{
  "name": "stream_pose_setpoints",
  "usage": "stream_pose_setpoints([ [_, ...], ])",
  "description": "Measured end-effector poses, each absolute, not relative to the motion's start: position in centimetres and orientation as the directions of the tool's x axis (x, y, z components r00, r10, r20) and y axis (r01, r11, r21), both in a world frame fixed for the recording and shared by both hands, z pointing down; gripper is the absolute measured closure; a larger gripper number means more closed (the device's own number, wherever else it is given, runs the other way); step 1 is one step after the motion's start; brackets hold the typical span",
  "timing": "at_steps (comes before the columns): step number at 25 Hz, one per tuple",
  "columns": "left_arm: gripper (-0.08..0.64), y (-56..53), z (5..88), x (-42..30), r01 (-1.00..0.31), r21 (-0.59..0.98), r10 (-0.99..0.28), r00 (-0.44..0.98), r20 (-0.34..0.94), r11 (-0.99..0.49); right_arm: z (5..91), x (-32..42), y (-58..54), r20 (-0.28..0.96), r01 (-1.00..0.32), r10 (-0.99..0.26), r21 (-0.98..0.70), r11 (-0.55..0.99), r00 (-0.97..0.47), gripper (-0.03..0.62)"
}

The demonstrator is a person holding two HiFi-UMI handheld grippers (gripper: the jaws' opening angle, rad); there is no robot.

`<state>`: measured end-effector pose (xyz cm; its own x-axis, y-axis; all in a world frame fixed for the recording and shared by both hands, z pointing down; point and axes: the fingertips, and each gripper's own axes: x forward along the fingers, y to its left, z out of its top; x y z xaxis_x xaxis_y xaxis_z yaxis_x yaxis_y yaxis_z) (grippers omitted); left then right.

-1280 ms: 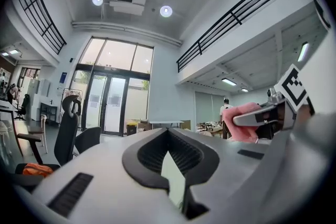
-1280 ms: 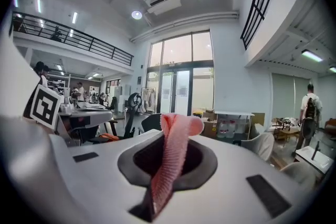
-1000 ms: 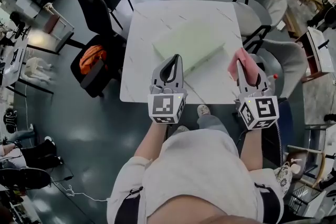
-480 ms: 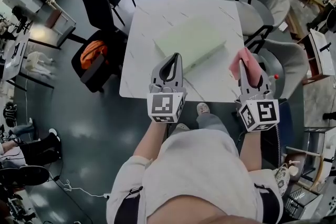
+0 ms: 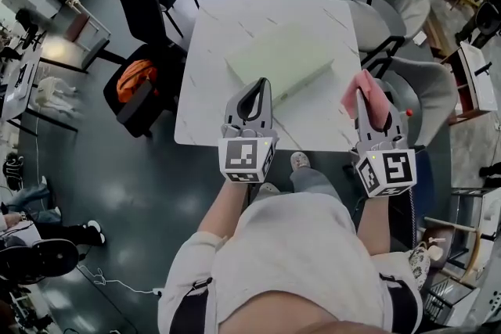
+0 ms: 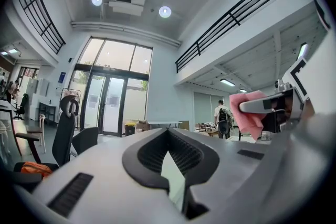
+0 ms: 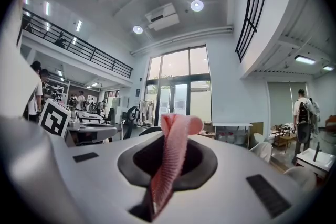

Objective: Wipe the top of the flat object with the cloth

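Note:
A pale green flat block (image 5: pixel 279 61) lies slantwise on the white table (image 5: pixel 205 90). My left gripper (image 5: pixel 254 90) hovers over the table's near edge, just short of the block's near corner; its jaws are shut with nothing in them (image 6: pixel 168 132). My right gripper (image 5: pixel 366 99) is held off the table's right edge, level with the left one, and is shut on a pink cloth (image 5: pixel 359 91). The cloth (image 7: pixel 171 160) stands up folded between the jaws. In the left gripper view the pink cloth (image 6: pixel 245 115) shows at the right.
Black office chairs (image 5: pixel 145 4) stand left of the table, one with an orange bundle (image 5: pixel 133 82) on it. Grey chairs (image 5: pixel 395 8) crowd the right side. The person's shoe (image 5: pixel 299 161) shows below the table's near edge. Desks and people stand farther off.
Both grippers hold nearly the same pose, the cloth still in the right one. The head view has drifted slightly, so the table sits a little to the left.

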<state>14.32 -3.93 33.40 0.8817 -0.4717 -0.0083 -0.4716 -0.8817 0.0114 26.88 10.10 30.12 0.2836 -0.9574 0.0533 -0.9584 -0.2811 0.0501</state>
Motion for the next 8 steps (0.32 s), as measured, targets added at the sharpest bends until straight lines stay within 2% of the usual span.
stream_pose_setpoints([
  [8,0.546,-4.38,33.71,14.69,-0.47,0.019,-0.47,0.882,-0.003,-0.882,29.7,27.06,9.63,0.046,-0.959,-0.959,0.066,-0.276,0.279,0.561],
])
